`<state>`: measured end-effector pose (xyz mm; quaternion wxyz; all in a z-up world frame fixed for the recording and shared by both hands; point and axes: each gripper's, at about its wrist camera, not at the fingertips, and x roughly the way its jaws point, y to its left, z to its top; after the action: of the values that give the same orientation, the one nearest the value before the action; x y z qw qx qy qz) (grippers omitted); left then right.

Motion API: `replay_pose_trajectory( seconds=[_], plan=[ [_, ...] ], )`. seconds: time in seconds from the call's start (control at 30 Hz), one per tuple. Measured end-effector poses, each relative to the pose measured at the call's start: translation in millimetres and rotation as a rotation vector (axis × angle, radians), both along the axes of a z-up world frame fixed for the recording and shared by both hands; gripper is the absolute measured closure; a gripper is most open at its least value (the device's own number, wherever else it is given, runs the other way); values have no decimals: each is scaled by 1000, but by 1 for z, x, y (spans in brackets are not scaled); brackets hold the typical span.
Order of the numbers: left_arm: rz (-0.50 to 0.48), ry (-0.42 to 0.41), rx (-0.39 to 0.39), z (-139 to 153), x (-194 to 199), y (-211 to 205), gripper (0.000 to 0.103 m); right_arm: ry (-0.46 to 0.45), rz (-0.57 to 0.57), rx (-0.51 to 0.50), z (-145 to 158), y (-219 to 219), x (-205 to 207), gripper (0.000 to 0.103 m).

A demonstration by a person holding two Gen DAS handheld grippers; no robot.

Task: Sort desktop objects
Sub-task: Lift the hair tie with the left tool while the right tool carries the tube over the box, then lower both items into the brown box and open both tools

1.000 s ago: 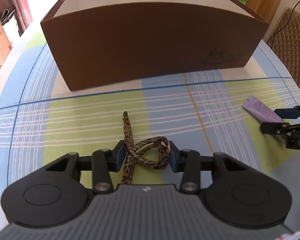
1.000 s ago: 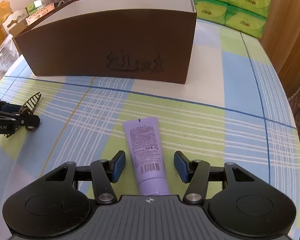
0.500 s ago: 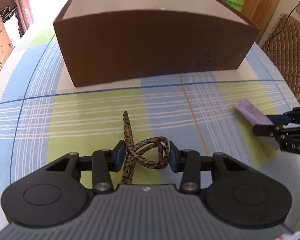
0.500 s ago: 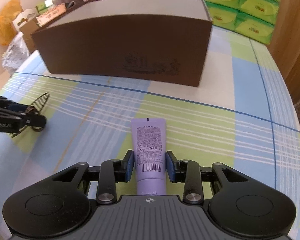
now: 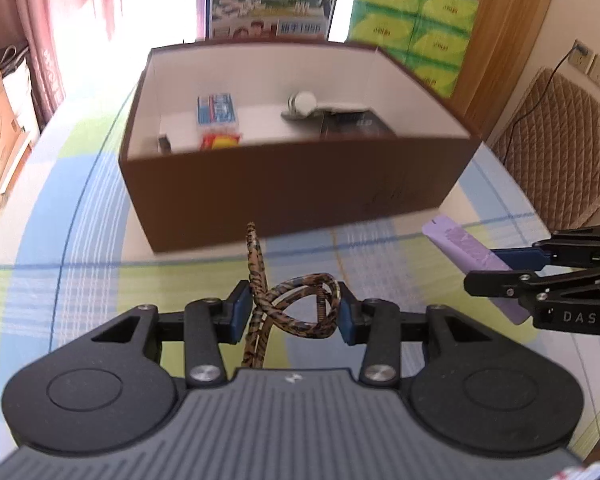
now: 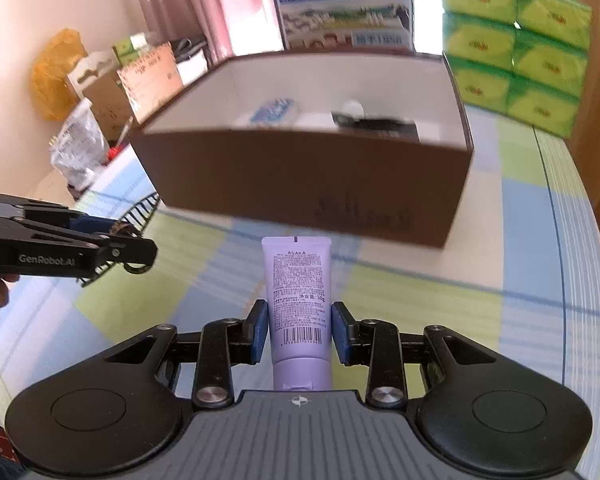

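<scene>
1. The left gripper (image 5: 290, 312) pinches a leopard-print hair clip (image 5: 296, 304) between its blue pads, clear of the table.
2. The right gripper (image 6: 299, 330) has just closed its jaws on a lilac tube (image 6: 298, 292), crimped end forward, and holds it above the cloth.
3. Ahead of both stands an open brown box (image 5: 292, 184) on the checked tablecloth (image 5: 80, 240), with a few small items inside.
4. Green tissue packs (image 6: 516, 44) sit behind it.
</scene>
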<state>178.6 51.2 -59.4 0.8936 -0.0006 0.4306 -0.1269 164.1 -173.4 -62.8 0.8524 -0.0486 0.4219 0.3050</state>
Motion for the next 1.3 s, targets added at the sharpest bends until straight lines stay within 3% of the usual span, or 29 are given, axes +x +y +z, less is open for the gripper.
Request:
replay_pose_trajectory(
  seconds=[0.37,0.63,1.0,1.3],
  plan=[
    [-15,-115,-29,59,44,1,65,-46,8,90,52,21,51,72],
    [-22,-145,-34,75,99,0,65,-93,22,105,71,50,96,72],
    [-14,-95,-35,55,187,4,65,-4,-57,115,50,82,180,72],
    [-4,-42,41,23,242,10,65,53,-63,63,18,104,230,72]
  ],
)
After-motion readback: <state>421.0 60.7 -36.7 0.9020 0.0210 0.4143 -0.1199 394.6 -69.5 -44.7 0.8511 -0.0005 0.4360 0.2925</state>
